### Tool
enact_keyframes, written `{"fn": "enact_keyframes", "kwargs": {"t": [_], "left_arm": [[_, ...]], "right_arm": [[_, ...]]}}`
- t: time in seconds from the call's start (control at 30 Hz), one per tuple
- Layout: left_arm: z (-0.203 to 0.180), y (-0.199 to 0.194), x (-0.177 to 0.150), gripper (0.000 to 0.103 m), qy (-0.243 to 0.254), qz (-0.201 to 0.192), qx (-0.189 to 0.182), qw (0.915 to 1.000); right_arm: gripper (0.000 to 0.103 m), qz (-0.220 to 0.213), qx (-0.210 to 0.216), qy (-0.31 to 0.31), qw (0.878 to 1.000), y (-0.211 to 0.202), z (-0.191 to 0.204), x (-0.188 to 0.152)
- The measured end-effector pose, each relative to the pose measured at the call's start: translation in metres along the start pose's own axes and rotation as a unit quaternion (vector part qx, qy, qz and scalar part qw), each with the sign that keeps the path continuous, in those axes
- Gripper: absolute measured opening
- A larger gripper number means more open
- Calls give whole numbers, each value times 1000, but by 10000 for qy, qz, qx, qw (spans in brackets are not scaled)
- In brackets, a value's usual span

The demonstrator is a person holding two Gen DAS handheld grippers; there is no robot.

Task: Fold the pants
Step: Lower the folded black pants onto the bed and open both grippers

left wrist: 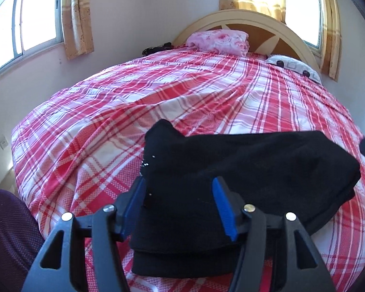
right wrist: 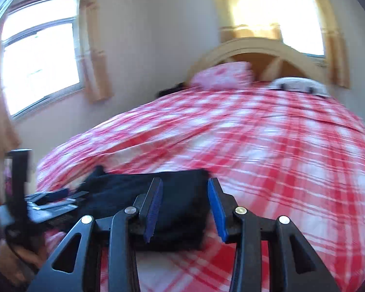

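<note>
Wide bed (left wrist: 90, 131) under a red-and-white plaid cover, filling both views out to the arched wooden headboard (left wrist: 275, 24). Windows with yellow curtains (left wrist: 76, 19) on the walls behind and beside that headboard. Folded black pants (left wrist: 243, 170) lying flat on the plaid cover at the near edge of the bed, far from the headboard, stacked in layers with one corner peaking up on the left. Pink flowered pillow (left wrist: 219, 41) against the headboard; white pillow with dark spots (left wrist: 292, 64) beside it, nearer the right side of the bed. Left hand-held gripper (left wrist: 180, 206) just over the near end of the pants, blue pads parted, cloth seen between them but not pinched: released. Right hand-held gripper (right wrist: 185, 206) over the right end of the pants, pads likewise apart and clear of the fabric: released. Right wrist view blurred. Bare hand (right wrist: 17, 258) on the left hand-held gripper's handle at that view's left edge.
</note>
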State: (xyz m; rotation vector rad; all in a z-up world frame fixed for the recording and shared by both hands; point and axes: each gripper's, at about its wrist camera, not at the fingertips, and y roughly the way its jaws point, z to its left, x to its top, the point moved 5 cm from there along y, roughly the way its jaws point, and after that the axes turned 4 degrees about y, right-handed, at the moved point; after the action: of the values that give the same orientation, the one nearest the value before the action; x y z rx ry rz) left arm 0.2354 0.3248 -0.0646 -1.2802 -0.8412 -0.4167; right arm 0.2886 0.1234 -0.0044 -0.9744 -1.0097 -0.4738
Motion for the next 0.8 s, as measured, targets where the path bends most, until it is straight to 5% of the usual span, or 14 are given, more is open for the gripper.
{"fn": "enact_keyframes", "kwargs": {"t": [0.13, 0.33, 0.67, 0.8], "left_arm": [[-6, 4, -4, 60, 156, 69, 192, 9997], [-9, 11, -10, 61, 176, 136, 174, 9996], [-11, 15, -16, 67, 238, 87, 291, 9993], [-11, 15, -16, 71, 300, 21, 383, 9988]], "right_arm": [[41, 361, -7, -591, 9976, 34, 21, -9], [41, 974, -245, -171, 9948, 58, -13, -38], [45, 968, -409, -366, 9938, 62, -12, -49], [55, 1009, -369, -359, 9936, 62, -10, -49]]}}
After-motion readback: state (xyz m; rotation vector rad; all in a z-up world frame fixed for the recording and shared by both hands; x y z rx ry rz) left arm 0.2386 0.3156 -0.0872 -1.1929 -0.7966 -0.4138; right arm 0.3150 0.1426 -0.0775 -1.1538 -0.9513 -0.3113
